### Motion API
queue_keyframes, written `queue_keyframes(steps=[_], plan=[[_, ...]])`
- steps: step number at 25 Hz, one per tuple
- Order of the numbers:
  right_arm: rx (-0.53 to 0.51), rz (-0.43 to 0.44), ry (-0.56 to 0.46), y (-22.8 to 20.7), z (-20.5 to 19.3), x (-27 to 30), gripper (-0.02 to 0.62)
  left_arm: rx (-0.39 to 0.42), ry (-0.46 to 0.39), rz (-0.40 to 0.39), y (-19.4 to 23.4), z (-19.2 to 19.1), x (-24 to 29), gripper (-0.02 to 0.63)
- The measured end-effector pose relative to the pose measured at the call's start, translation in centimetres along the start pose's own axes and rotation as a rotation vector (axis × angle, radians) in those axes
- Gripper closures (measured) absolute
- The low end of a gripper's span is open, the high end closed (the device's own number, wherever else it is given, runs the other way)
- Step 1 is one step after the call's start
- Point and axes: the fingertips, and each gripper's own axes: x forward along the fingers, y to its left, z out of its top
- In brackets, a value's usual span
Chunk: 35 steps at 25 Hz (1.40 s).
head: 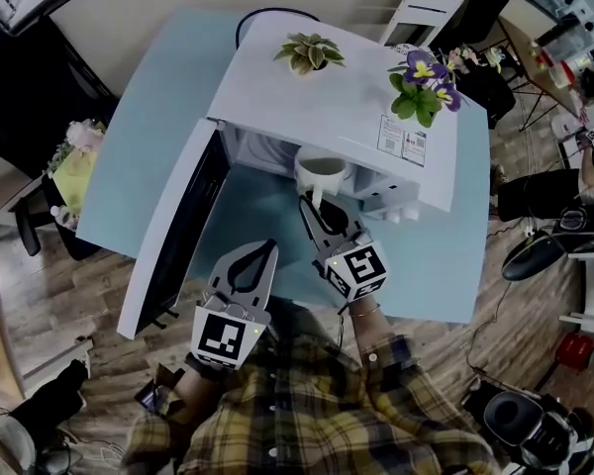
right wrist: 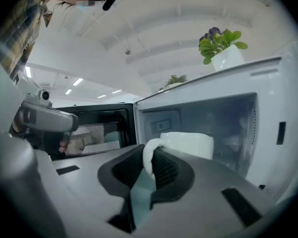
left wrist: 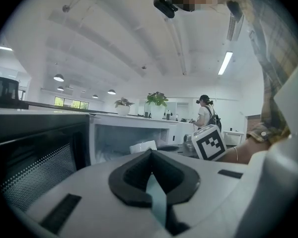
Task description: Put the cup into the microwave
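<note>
Right now I am pinching the handle (right wrist: 148,158) of the white cup (right wrist: 189,145) in my right gripper (right wrist: 147,168), jaws closed on its thin loop and nothing else. The cup is hanging upright off the jaw tips at the open front of the microwave (right wrist: 275,98), just before its cavity; whether its base is past the sill I am not able to tell. I am judging that a hold on the handle alone lets the cup tip or swing, so I am planning to go in slowly and level. That means feeding it straight into the cavity, staying clear of the microwave's top edge and right frame. I would lower until the base is sitting on the microwave's floor before I let the jaws part. My left gripper (left wrist: 151,175) is hanging empty, jaws pressed together, in front of the microwave and nearer its door (head: 173,236). The door is standing swung wide off the microwave's left side, clear of the cup's path.
</note>
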Motion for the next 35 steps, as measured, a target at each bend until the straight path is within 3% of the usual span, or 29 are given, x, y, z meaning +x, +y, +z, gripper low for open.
queue_keyframes(steps=[22, 35], plan=[[-0.07, -0.055, -0.029, -2.8, -0.7, 4.2, 0.548, -0.006, -0.006, 0.025, 1.8, -0.2, 0.4, 0.614], [-0.033, -0.116, 0.058, -4.6, -2.8, 5.9, 0.548, -0.014, -0.008, 0.008, 2.1, -0.2, 1.4, 0.614]])
